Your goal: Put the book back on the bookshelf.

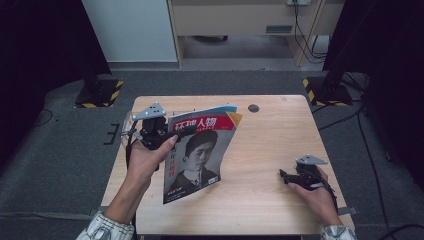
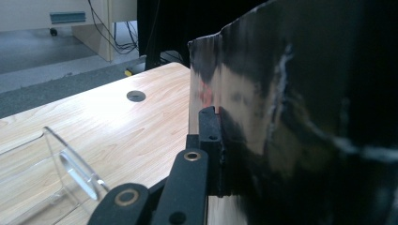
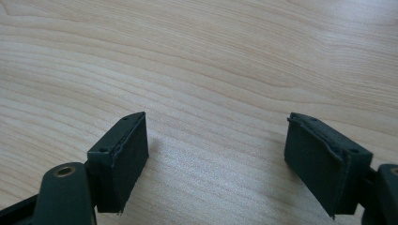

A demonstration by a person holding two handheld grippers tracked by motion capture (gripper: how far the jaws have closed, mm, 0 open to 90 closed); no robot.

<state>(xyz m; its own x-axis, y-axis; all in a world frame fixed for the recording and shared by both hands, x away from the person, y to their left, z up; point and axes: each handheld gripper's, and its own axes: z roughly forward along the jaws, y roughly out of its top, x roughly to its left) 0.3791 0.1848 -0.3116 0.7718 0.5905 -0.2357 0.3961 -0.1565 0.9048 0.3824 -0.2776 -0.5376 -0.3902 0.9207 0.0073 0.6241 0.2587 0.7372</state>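
A magazine (image 1: 200, 155) with a red masthead and a black-and-white portrait on its cover is held up off the wooden table (image 1: 265, 145), tilted, its lower edge hanging free. My left gripper (image 1: 181, 134) is shut on the magazine's upper left edge. In the left gripper view the glossy dark cover (image 2: 300, 122) stands pinched against the black jaw pad (image 2: 210, 136). My right gripper (image 1: 284, 176) rests low over the table at the right, open, with bare wood between its pads (image 3: 119, 157).
A clear acrylic stand (image 2: 70, 168) sits on the table's left side, behind the left gripper (image 1: 127, 125). A round cable hole (image 1: 253, 108) lies near the table's far edge. Dark tripod bases with hazard stripes stand on the floor beyond (image 1: 100, 92).
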